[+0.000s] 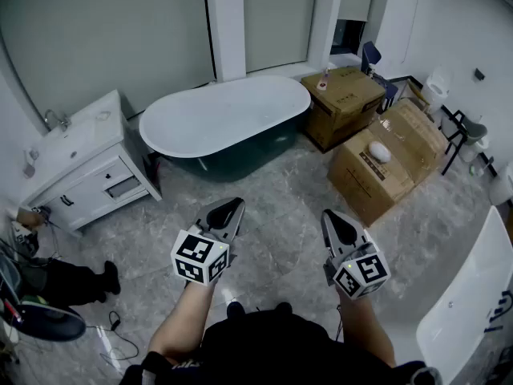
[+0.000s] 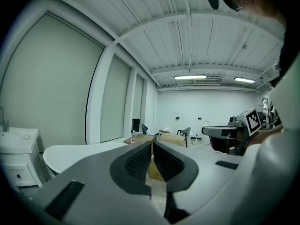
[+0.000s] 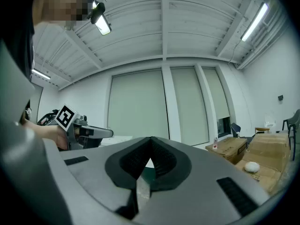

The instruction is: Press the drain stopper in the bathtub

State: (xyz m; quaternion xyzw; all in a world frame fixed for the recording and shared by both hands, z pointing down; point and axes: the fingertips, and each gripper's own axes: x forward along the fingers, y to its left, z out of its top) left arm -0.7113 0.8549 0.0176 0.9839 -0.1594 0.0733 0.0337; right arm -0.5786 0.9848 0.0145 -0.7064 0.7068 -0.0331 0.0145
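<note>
The bathtub [image 1: 224, 115] stands at the far middle of the room, white inside and dark green outside. Its drain stopper cannot be made out from here. Both grippers are held low over the marble floor, well short of the tub. My left gripper [image 1: 235, 205] points at the tub's right end and its jaws are shut with nothing in them. My right gripper [image 1: 329, 216] is beside it, also shut and holding nothing. In the left gripper view the tub's white rim [image 2: 70, 156] runs along the left, beyond the closed left gripper [image 2: 152, 144]. The right gripper view shows the right gripper [image 3: 151, 139] with its pads meeting.
A white vanity with a sink [image 1: 80, 159] stands left of the tub. Cardboard boxes [image 1: 345, 103] [image 1: 393, 163] sit to its right, one bearing a white rounded object [image 1: 379, 152]. Another white tub [image 1: 473, 295] lies at the lower right. A person's leg and shoe [image 1: 76, 283] and cables are at the lower left.
</note>
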